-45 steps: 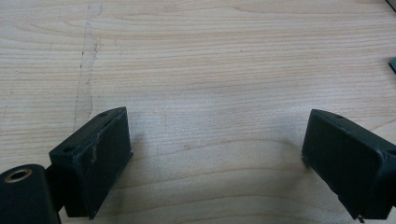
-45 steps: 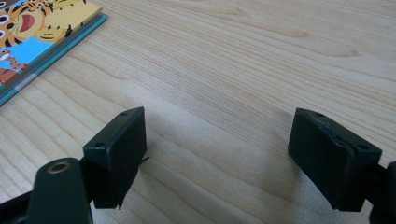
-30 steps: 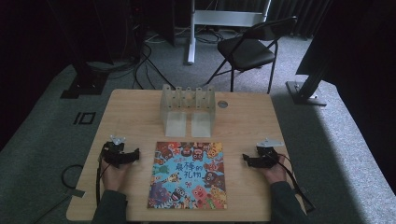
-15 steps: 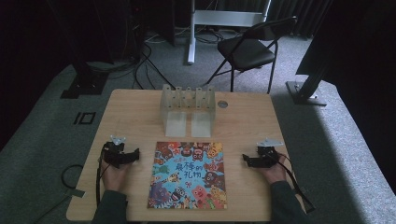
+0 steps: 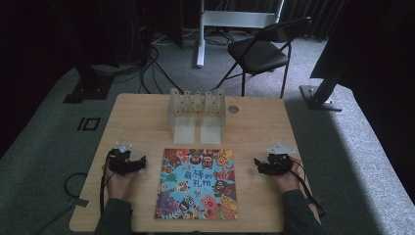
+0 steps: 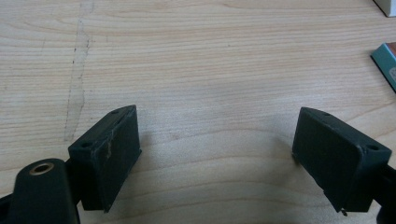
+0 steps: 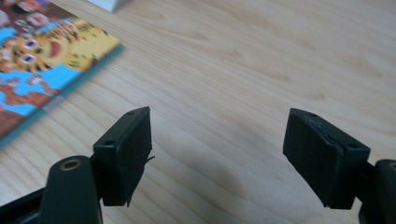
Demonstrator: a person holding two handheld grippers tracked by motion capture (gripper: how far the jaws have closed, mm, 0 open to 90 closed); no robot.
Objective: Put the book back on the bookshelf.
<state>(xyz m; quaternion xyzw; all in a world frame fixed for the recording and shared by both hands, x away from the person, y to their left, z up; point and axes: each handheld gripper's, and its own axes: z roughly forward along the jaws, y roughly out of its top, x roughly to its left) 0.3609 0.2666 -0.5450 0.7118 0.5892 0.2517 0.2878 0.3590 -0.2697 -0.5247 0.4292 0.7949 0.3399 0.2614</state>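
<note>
A colourful picture book [image 5: 197,183] lies flat at the front middle of the wooden table [image 5: 142,122]. My left gripper [image 5: 142,163] rests left of it, pointing at the book's left edge. Its jaws [image 6: 217,123] stand open over bare wood and have just been closing a little, with nothing between them. The book's corner [image 6: 386,60] shows at the right edge of the left gripper view. My right gripper [image 5: 257,165] sits right of the book, pointing at it. Its open jaws [image 7: 219,123] have also just been closing slightly on nothing, with the book [image 7: 42,56] ahead to the left.
A clear plastic rack [image 5: 196,110] with upright slots stands behind the book at the table's middle back. A small dark disc [image 5: 233,109] lies beside it. Beyond the table stand a black folding chair [image 5: 264,49] and floor cables [image 5: 151,54].
The right gripper has lifted slightly off the table. The left hand and the book have stayed where they were.
</note>
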